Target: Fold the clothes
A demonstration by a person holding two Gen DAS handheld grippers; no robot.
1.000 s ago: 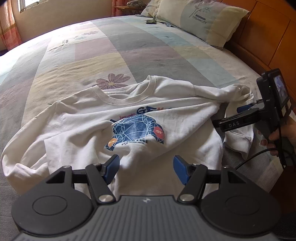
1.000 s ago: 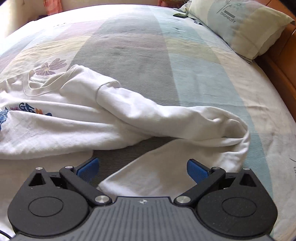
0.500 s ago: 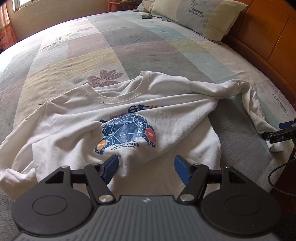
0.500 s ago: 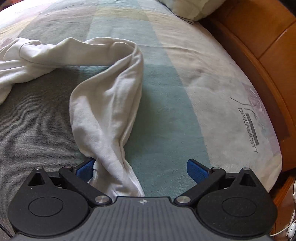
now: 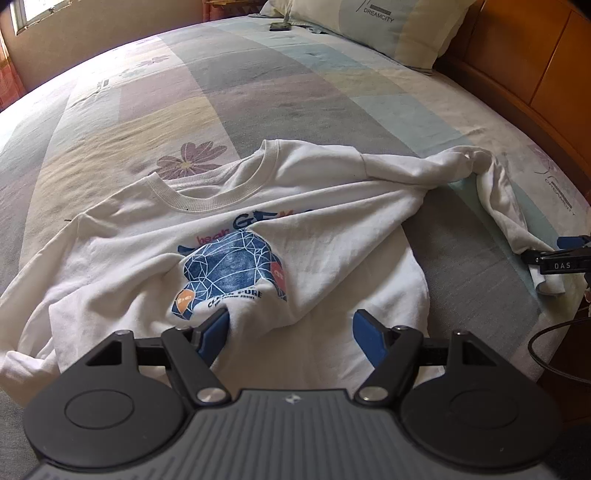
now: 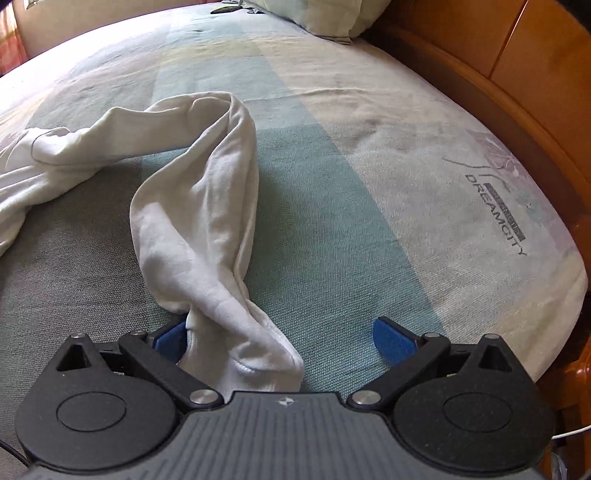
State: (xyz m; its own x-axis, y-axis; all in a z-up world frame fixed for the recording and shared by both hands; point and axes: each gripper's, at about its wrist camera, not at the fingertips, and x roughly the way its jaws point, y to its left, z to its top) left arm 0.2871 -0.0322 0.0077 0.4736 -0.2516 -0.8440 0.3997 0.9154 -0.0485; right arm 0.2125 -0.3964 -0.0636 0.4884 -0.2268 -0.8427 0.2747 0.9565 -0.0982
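Observation:
A white long-sleeved sweatshirt (image 5: 236, 236) with a blue geometric print lies front up and rumpled on the bed. My left gripper (image 5: 290, 328) is open over its lower hem, with a raised fold of cloth against the left pad. The right sleeve (image 6: 207, 206) runs out toward the bed's right edge. My right gripper (image 6: 282, 338) is open with the sleeve's cuff (image 6: 258, 365) lying between its jaws against the left pad. The right gripper's fingers (image 5: 565, 264) show at the right edge of the left wrist view.
The bed (image 5: 258, 85) has a patchwork cover with flower prints. A pillow (image 5: 373, 26) and a dark phone (image 5: 279, 26) lie at the far end. A wooden headboard (image 6: 517, 62) runs along the right side. The mattress edge (image 6: 546, 280) drops off at right.
My right gripper has drawn the sleeve out toward the bed's right edge, away from the body of the sweatshirt. My left gripper has moved closer to the hem, and a fold now touches its left pad.

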